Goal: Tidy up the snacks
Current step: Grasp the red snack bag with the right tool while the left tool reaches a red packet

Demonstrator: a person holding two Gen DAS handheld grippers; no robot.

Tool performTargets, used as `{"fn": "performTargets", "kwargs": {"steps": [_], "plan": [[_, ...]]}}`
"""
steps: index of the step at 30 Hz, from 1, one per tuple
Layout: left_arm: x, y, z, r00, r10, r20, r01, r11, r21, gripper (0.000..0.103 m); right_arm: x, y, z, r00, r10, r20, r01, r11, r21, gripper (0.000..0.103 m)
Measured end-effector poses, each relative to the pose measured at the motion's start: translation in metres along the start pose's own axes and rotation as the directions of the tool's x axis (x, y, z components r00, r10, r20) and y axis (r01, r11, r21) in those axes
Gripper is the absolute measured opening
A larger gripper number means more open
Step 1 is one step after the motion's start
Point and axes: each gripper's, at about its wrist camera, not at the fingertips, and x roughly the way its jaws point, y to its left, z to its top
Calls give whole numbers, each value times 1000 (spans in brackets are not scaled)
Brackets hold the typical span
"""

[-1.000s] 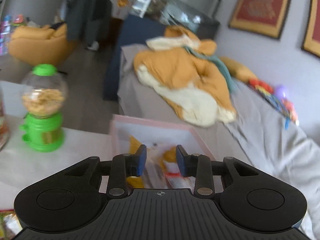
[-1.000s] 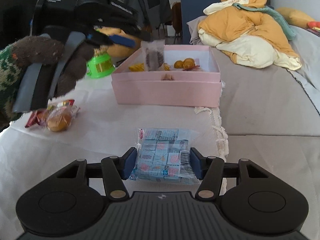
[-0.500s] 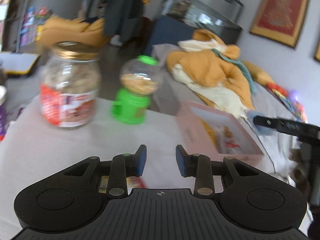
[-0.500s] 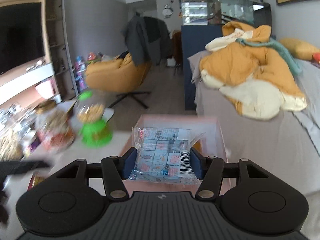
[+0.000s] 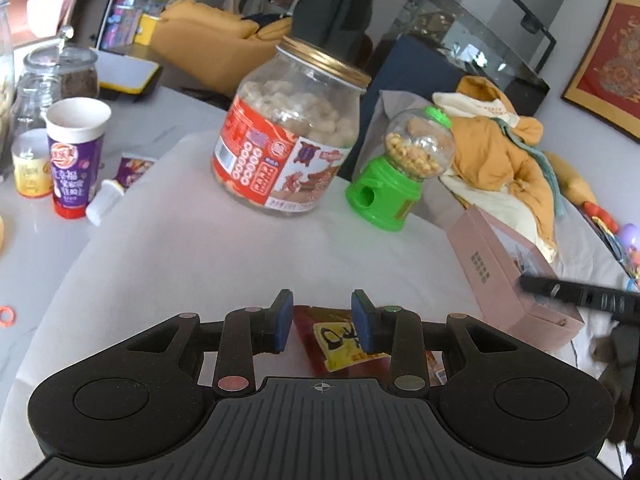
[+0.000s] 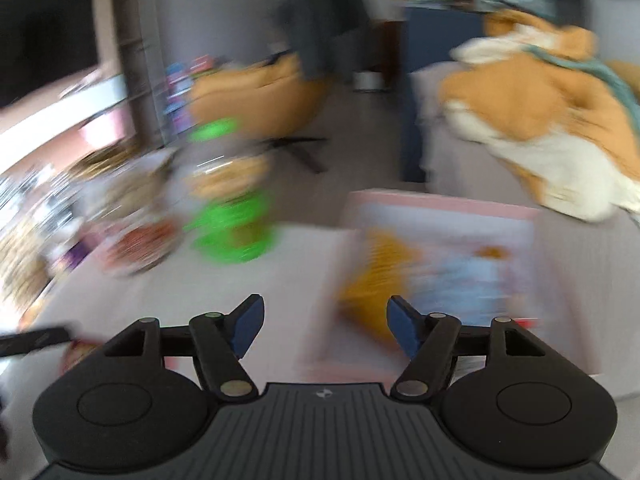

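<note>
My left gripper (image 5: 322,326) is open, low over the white tablecloth, with a red and yellow snack packet (image 5: 340,340) lying between and under its fingers. The pink box (image 5: 508,280) stands to the right. My right gripper (image 6: 324,328) is open wide and empty, above the front of the pink box (image 6: 440,204); the view is blurred. A light blue packet (image 6: 464,276) and an orange snack (image 6: 380,264) lie inside the box. The right gripper's tip shows in the left wrist view (image 5: 580,294) over the box.
A large jar of puffs (image 5: 292,140) and a green candy dispenser (image 5: 400,168) stand behind the left gripper. A purple cup (image 5: 76,156), small jars and a packet sit at the left. A bed with an orange blanket (image 5: 500,152) lies beyond the table.
My right gripper opened and let the blue packet drop into the pink box. My left gripper swung left and down from the box to the red packet on the table.
</note>
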Motion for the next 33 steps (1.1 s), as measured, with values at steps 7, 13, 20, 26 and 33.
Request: {"fn": "performTargets", "kwargs": {"steps": [7,13,20,26,33], "plan": [[-34,13,-4,1000,13,12,-13,1000,3,36,28,101,-28,959,230,-168,-258,950,-173,75],[-34,11,-20,997,-66,-48,65,998,-27,36,26,117,-48,929,245,-276,-311,922,-229,64],[-27,8,-15,999,-33,-16,33,999,-40,36,3,148,-74,956,145,-254,-252,850,-462,73],[-49,18,-14,1000,25,19,-25,1000,-12,36,33,175,-68,998,20,-61,-56,750,-659,78],[-57,34,-17,1000,20,22,-19,999,-38,36,88,158,-15,960,157,-230,-241,882,-404,78]]}}
